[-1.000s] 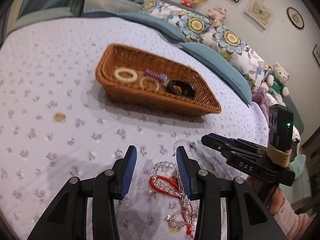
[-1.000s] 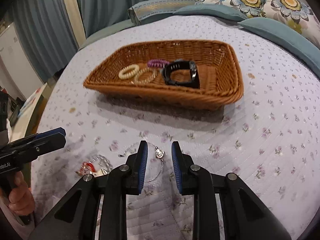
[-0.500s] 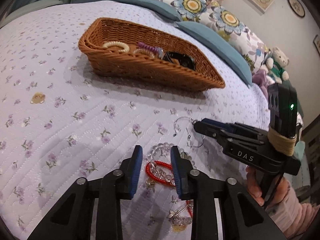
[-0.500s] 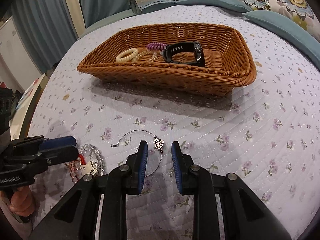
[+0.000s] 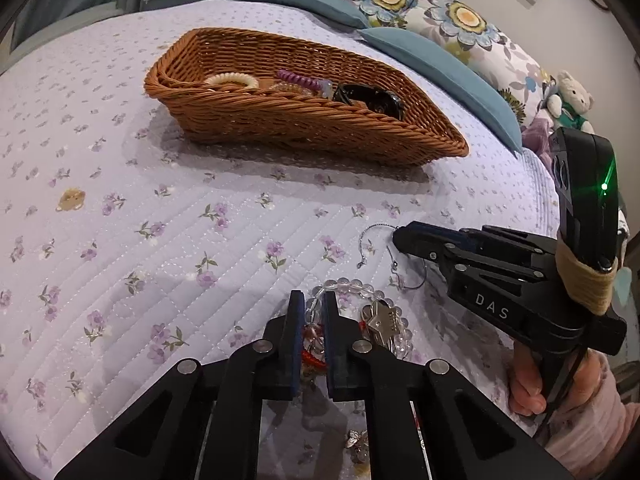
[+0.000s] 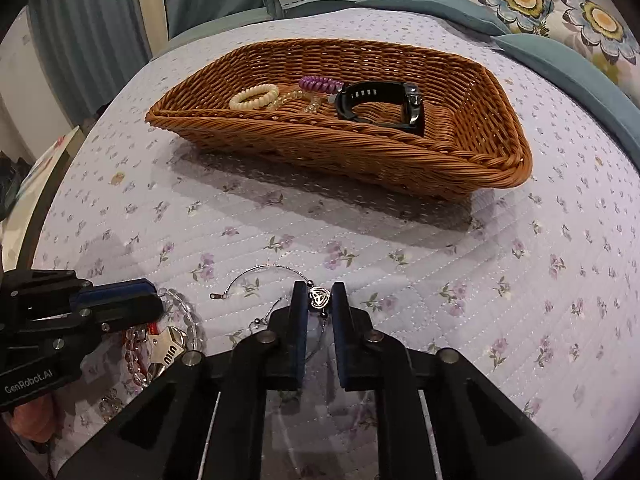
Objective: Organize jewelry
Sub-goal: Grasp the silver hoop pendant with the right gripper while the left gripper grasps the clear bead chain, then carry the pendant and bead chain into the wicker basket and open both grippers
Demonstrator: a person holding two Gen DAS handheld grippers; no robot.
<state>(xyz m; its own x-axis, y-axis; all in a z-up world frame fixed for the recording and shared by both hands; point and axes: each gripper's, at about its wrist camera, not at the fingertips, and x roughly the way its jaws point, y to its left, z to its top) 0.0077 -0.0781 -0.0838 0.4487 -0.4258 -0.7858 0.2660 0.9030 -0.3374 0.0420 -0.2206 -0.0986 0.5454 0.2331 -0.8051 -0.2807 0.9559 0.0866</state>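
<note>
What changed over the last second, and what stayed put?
Both grippers came down onto the bedspread and their jaws have just been closing: the left gripper around the bead bracelet, the right gripper around the silver pendant. The basket and its contents stayed put.

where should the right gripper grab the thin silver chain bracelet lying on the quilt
Grip the heart-shaped charm, coming down from above with one finger on each side. It is the only bulky part; the silver chain bracelet itself lies flat and thin against the quilt, which would likely slip past the fingers.
</note>
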